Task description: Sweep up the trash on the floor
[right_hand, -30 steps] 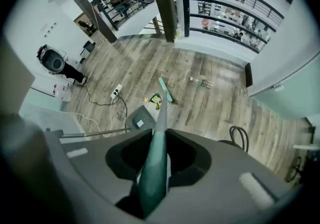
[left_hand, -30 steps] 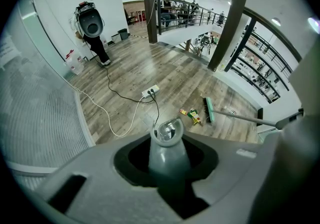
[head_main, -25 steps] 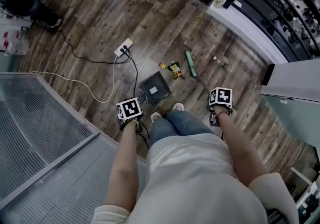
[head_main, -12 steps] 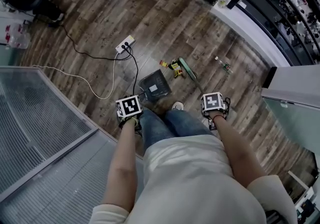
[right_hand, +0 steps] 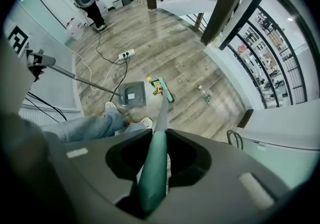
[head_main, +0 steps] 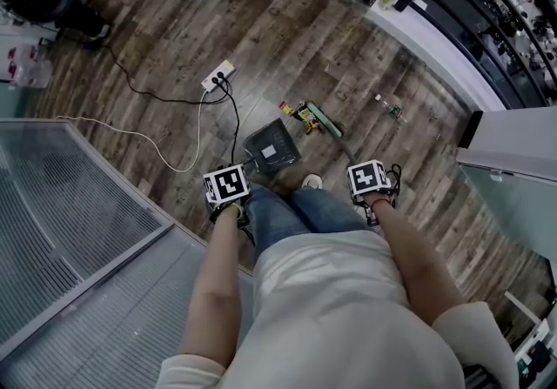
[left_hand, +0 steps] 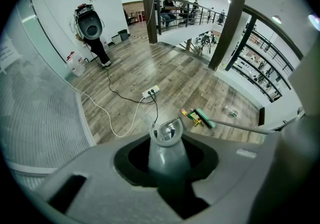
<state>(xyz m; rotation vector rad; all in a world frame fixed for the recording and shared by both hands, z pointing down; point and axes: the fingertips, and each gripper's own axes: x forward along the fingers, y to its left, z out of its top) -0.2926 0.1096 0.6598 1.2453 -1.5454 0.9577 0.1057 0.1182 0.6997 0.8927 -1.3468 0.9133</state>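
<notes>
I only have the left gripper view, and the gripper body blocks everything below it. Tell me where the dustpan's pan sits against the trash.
Observer: In the head view the dustpan lies flat, nearer the person and left of the yellow and red trash. The trash is outside the pan.
Operator: Report the right gripper.
Observer: The right gripper is shut on the green broom handle.
Operator: Check where the feet are.
Observer: The right gripper view shows the shoes close to the dustpan, on the person's side of it.
</notes>
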